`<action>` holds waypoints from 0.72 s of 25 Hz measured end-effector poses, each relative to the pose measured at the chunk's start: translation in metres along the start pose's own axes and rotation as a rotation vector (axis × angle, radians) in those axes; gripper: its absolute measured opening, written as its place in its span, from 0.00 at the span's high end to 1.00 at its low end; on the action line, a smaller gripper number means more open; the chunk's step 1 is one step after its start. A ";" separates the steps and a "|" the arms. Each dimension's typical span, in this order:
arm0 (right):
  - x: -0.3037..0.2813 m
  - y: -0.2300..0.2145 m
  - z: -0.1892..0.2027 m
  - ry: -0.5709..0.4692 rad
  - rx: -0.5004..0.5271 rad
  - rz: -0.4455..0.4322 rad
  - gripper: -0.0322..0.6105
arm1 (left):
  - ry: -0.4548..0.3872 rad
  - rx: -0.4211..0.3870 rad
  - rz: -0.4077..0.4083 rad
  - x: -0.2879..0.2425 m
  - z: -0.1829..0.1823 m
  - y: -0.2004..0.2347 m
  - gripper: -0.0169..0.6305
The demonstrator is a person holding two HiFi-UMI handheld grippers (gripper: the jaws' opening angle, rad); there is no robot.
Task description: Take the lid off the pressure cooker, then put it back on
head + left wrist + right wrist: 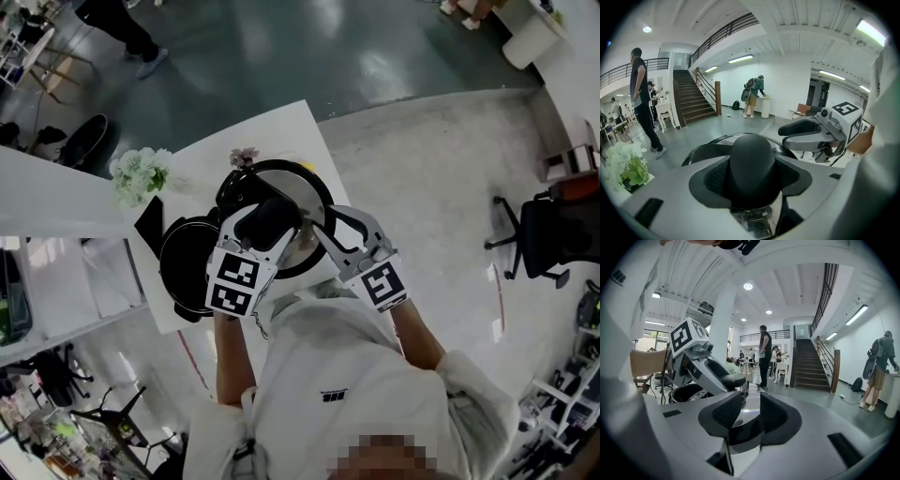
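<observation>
Left gripper (265,225) clamps black handle (752,159) of lid (309,202). Right gripper (750,411) pinches lid's opposite rim. Open black pot (183,258) sits beside on white table (281,127).

No readable text or labels show anywhere.

The handle (752,159) is enclosed between the jaws of the left gripper (265,223), and the lid (302,186) is spread out ahead of that gripper. The lid's right edge is taken between the jaws of the right gripper (330,232), which is set just right of the left one. The pot (183,258) is found left of the left gripper, beside the lid, on the table (281,127). The flowers (141,173) are placed farther left and ahead, beyond the pot.
</observation>
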State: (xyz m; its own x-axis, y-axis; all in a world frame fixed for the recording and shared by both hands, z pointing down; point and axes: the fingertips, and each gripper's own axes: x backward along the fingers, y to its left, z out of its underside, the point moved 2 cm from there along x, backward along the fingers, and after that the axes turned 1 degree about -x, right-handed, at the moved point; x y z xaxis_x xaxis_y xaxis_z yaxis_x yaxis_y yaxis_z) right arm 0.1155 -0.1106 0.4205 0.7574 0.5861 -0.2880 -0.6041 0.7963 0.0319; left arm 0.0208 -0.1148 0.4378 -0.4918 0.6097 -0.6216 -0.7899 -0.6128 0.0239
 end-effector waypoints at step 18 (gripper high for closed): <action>0.023 -0.041 0.044 0.057 -0.052 0.034 0.75 | 0.061 0.036 0.054 -0.066 0.009 -0.044 0.53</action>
State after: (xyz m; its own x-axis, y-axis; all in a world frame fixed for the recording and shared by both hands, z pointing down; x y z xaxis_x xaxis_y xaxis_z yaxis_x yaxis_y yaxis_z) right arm 0.1687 -0.1232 0.4543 0.7215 0.6023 -0.3415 -0.6426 0.7662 -0.0062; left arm 0.0845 -0.1233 0.4844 -0.5115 0.5443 -0.6650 -0.7764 -0.6243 0.0862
